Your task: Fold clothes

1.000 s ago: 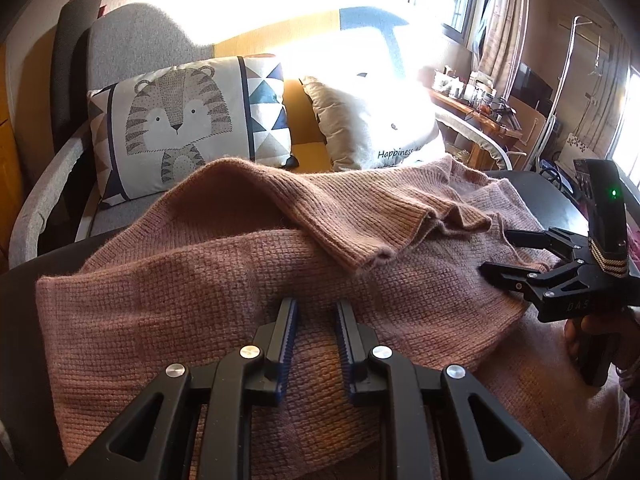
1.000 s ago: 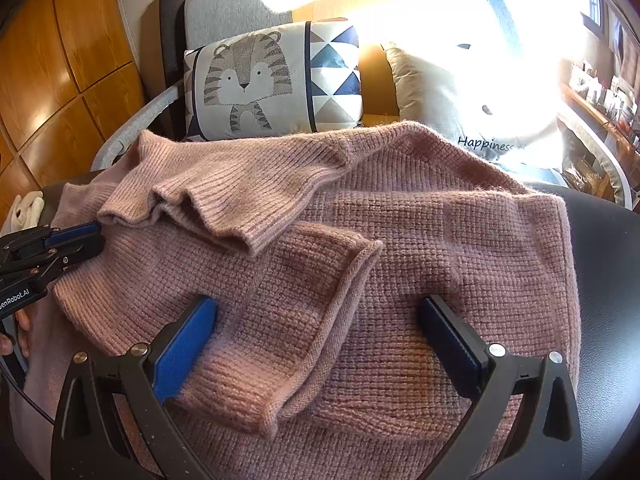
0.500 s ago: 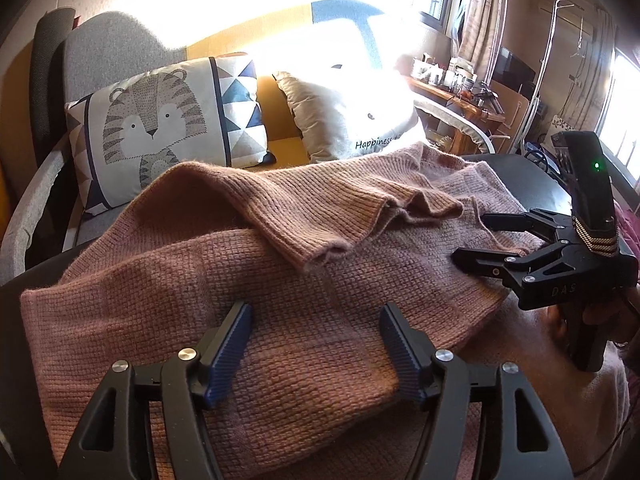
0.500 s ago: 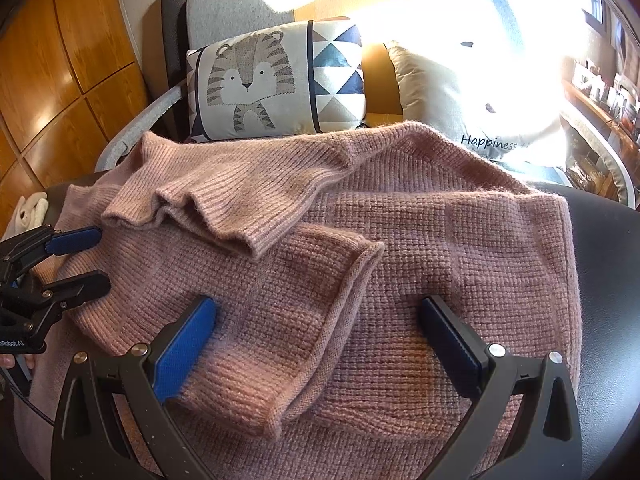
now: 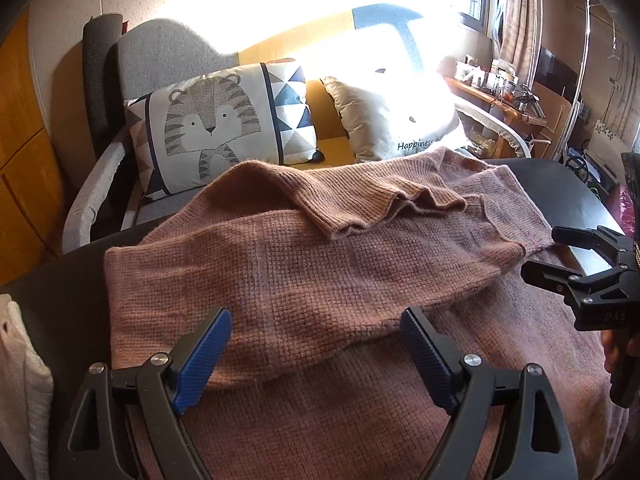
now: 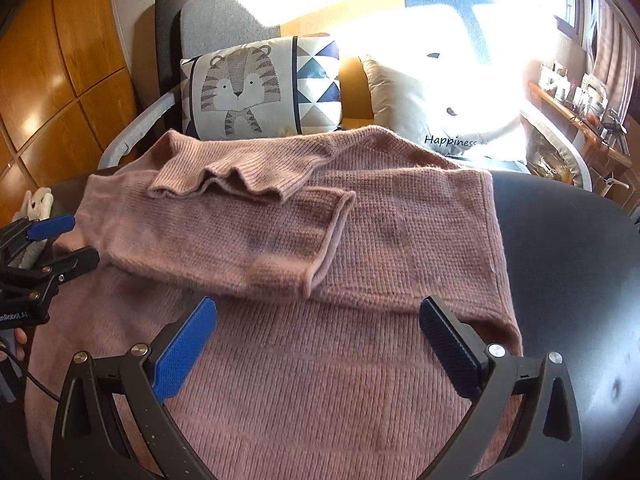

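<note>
Left wrist view: pink sweater (image 5: 320, 280) on dark counter (image 5: 560, 184) has both sleeves folded across; left tool (image 5: 316, 356) opening, right tool (image 6: 316, 344) open, both empty; body fold outstanding.

The left gripper (image 5: 316, 356) angles downward, its blue-padded jaws opening wide with nothing pinched between them. The right gripper (image 6: 320, 344) tilts down likewise, jaws spread wide and gripping nothing. A hand (image 5: 620, 354) grasps the right gripper's handle at the scene's right.
</note>
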